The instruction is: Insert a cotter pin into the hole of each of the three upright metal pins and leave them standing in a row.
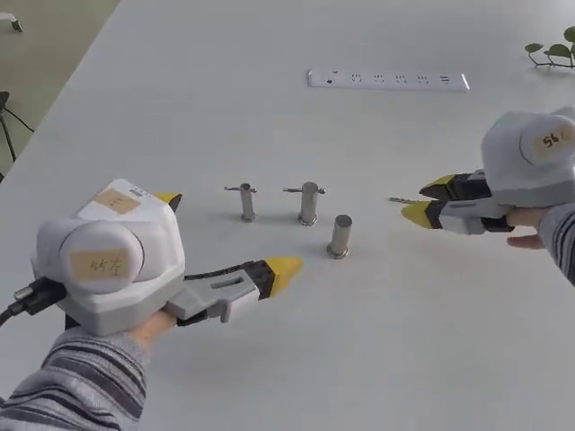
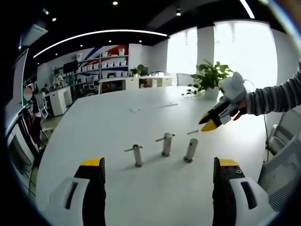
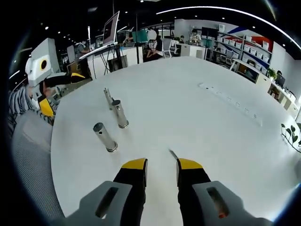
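Three upright metal pins stand on the white table. The left pin [image 1: 247, 202] and the middle pin [image 1: 308, 203] each carry a cotter pin through the top. The right pin [image 1: 340, 236] stands bare, slightly nearer me. My right gripper [image 1: 424, 199] hovers to the right of the bare pin, shut on a thin cotter pin [image 1: 402, 199] that points toward the row. In the right gripper view the cotter pin [image 3: 173, 154] sticks out by one finger, with the bare pin [image 3: 105, 136] ahead on the left. My left gripper [image 1: 225, 233] is open in front of the row, holding nothing.
A white power strip [image 1: 388, 80] lies at the far side of the table. A potted plant [image 1: 552, 49] sits at the far right. The table's left edge [image 1: 63, 85] runs diagonally, with floor beyond it.
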A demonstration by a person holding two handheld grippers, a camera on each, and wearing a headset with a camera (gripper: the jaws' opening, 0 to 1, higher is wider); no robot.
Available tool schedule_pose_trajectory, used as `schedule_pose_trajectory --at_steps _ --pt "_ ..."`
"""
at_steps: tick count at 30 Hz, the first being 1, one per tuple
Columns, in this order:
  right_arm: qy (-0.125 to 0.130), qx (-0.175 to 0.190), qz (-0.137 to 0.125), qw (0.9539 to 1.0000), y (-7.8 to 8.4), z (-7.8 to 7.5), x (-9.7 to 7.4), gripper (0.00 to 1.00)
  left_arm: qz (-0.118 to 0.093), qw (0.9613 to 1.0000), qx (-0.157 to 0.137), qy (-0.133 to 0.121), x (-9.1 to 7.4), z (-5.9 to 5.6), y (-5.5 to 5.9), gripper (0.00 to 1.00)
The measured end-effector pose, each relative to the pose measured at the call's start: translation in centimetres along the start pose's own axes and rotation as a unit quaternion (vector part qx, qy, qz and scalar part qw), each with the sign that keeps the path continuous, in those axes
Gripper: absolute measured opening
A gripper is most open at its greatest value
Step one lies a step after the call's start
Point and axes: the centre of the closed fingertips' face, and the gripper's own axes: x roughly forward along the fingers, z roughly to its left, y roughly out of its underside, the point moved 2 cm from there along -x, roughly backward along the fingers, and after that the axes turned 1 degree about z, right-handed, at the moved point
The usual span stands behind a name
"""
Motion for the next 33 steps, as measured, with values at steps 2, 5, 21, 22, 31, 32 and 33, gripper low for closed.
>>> schedule_pose_trajectory --at_steps 2,5,21,22,31,32,33 --pt "-0.004 0.009 0.007 0.9999 0.1 -0.7 0.2 0.2 0.001 1.0 -0.001 -0.005 0.0 0.2 0.0 0.93" --pt "-0.01 0.006 0.027 0.9996 0.4 -1.4 0.7 0.2 0.0 1.0 -0.003 -0.009 0.0 0.4 0.0 0.92" --pt "-0.02 0.002 0.124 0.9921 2.5 -3.6 2.8 0.1 0.007 0.9999 0.001 -0.007 -0.2 0.7 0.6 0.91" --pt "-0.024 -0.002 0.127 0.9916 2.4 -3.5 2.8 0.1 0.009 0.9999 -0.001 -0.005 -0.1 0.7 0.7 0.9" --pt "-0.031 -0.041 0.153 0.9868 2.7 -3.1 3.1 0.0 0.016 0.9998 0.003 0.005 0.1 0.4 1.1 0.89" --pt "-0.03 -0.047 0.156 0.9862 2.8 -3.0 3.1 0.0 0.015 0.9999 0.001 0.007 0.1 0.3 1.1 0.89" --pt "-0.025 -0.063 0.159 0.985 2.8 -3.2 3.1 0.0 0.014 0.9999 0.0 0.01 0.1 0.3 1.0 0.89"
